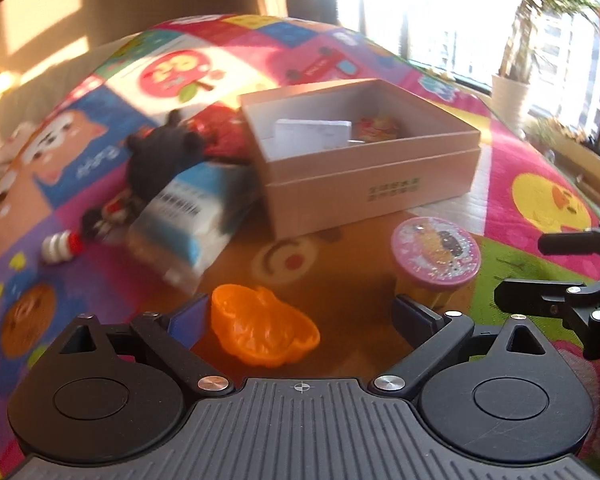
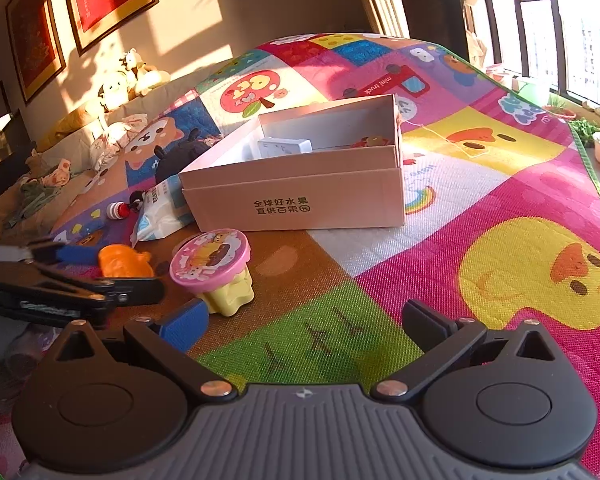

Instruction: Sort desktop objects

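Orange mould (image 1: 262,330) lies between the wide-spread fingers of the left hand-held gripper (image 1: 300,316), on the colourful play mat (image 1: 540,200). Just right of it stands a yellow tub with a pink lid (image 1: 435,250). Beyond sits the open cardboard box (image 1: 364,184), with a white card and a red item inside; a wipes pack (image 1: 188,216) and a dark plush toy (image 1: 160,160) lie to its left

From the right wrist, the right hand-held gripper (image 2: 304,324) hangs wide apart over the mat, holding nothing; the tub (image 2: 216,268) is just ahead-left, the box (image 2: 300,192) behind it
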The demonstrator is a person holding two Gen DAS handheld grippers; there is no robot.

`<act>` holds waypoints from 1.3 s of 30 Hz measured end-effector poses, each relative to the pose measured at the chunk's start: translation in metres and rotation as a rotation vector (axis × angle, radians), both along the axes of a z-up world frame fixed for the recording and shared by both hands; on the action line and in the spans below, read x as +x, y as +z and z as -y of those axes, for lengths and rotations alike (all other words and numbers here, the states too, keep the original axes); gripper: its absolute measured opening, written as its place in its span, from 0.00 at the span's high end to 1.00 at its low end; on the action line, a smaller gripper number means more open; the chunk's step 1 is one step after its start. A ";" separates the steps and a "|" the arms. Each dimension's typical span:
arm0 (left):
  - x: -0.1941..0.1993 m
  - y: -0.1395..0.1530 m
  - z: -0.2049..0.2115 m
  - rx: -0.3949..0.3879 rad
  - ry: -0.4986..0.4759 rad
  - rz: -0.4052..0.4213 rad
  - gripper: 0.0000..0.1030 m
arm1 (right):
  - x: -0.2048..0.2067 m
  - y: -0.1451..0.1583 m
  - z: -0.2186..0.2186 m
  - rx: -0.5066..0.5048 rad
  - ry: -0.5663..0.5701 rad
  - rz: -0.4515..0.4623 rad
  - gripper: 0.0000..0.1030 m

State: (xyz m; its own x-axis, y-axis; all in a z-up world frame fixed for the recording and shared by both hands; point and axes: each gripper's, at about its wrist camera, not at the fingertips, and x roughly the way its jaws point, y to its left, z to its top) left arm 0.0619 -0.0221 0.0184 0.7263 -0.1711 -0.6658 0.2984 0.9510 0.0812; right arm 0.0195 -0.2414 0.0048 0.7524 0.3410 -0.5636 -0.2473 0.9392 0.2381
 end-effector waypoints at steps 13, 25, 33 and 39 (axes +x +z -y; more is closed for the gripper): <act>0.000 -0.008 0.016 -0.004 -0.132 -0.016 0.04 | 0.005 -0.002 -0.001 -0.006 -0.001 -0.032 0.00; -0.047 0.005 -0.016 0.156 0.059 0.202 0.02 | 0.007 -0.003 -0.002 -0.019 -0.003 -0.043 0.00; -0.039 0.009 -0.039 0.036 -0.014 0.124 0.02 | 0.007 -0.003 -0.002 -0.017 -0.003 -0.042 0.00; -0.013 -0.011 -0.014 0.030 -0.157 0.082 0.02 | 0.006 -0.002 -0.001 -0.015 -0.009 -0.037 0.00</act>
